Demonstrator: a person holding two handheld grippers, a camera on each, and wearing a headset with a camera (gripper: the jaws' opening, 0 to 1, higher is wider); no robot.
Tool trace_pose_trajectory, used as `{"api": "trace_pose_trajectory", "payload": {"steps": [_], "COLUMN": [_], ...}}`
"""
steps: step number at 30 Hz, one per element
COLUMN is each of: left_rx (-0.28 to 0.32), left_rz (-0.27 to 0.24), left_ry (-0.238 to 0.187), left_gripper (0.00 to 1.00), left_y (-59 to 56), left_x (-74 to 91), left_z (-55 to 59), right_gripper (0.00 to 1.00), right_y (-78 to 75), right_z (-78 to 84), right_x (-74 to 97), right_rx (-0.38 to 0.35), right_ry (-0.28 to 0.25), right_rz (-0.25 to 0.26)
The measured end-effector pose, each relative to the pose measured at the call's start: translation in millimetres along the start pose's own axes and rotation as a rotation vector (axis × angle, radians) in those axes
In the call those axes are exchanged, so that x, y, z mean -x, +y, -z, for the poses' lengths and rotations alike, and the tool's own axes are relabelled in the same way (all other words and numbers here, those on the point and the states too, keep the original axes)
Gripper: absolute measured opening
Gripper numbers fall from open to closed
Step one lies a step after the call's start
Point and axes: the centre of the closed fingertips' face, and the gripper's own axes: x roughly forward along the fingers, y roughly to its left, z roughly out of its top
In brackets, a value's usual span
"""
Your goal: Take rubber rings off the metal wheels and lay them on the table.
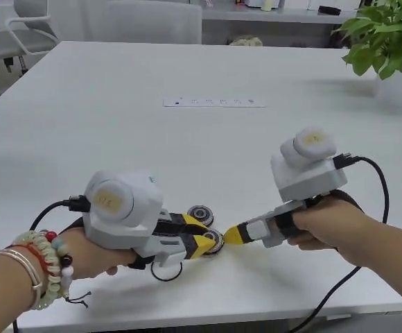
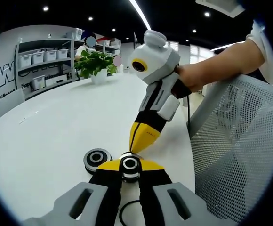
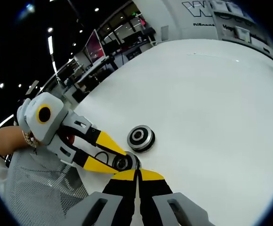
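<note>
The left claw (image 2: 130, 163) grips one metal wheel (image 2: 130, 169), the right claw (image 3: 136, 172) — tips together — touches its rim; the second wheel (image 1: 200, 214) waits on the desk (image 1: 187, 146).

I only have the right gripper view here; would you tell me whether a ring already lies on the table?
Observer: Yes, a thin black ring lies on the table, just under the left tool.
Operator: Thank you. Is anything standing near the table's far edge?
Observer: A potted plant stands at the far right corner.
Operator: And where does my cable run?
Observer: The black cable leaves the back of the right tool and drops over the near edge.
</note>
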Motion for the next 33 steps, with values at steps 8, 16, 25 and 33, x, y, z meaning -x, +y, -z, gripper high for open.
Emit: {"api": "trace_pose_trajectory", "payload": {"steps": [8, 16, 25, 33], "left_rx": [-0.007, -0.007, -0.015, -0.014], "left_rz": [0.003, 0.006, 0.009, 0.007], "left_ry": [0.002, -0.001, -0.003, -0.005], "left_gripper": [0.08, 0.08, 0.08, 0.08], "left_y": [0.1, -0.1, -0.4, 0.0], "left_x": [-0.3, 0.2, -0.2, -0.7], "left_z": [0.0, -0.2, -0.3, -0.3], "right_gripper": [0.00, 0.00, 0.00, 0.00], "right_y": [10.5, 11.4, 12.8, 28.4], "right_z": [6.4, 4.5, 1.7, -6.5], "right_x": [0.4, -0.2, -0.6, -1.8], "right_rx": [0.090, 0.101, 0.100, 0.096], "right_ry": [0.036, 0.047, 0.046, 0.011], "right_rz": [0.028, 0.016, -0.001, -0.082]}}
